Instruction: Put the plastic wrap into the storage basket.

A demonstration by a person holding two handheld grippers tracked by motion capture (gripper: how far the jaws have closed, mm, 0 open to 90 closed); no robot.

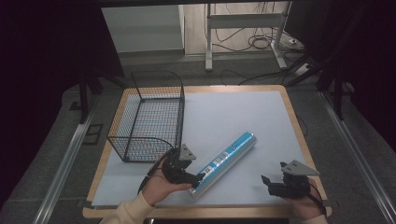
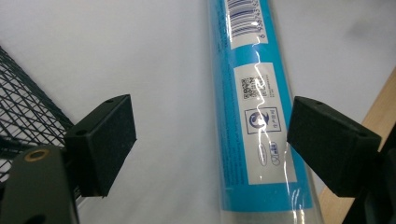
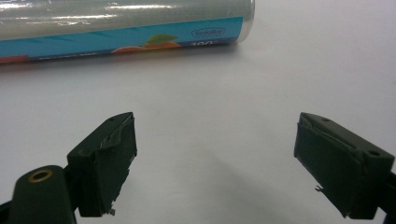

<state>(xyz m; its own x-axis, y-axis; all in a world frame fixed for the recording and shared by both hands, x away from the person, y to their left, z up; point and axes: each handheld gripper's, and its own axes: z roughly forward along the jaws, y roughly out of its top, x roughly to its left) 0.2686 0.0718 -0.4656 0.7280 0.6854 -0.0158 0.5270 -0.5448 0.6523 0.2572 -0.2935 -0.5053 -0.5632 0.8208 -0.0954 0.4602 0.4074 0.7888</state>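
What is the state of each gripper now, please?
Left gripper: open, jaws around the blue plastic-wrapped roll, not clamped.
Right gripper: open, holding nothing, over the white table mat.

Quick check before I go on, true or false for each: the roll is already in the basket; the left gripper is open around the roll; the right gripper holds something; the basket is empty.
1. The blue roll lies in the wire basket. False: it lies on the white mat beside it.
2. The left gripper is open, with the roll between its jaws. True.
3. The right gripper grips the roll. False: it is open, apart from it.
4. The basket is empty. True.
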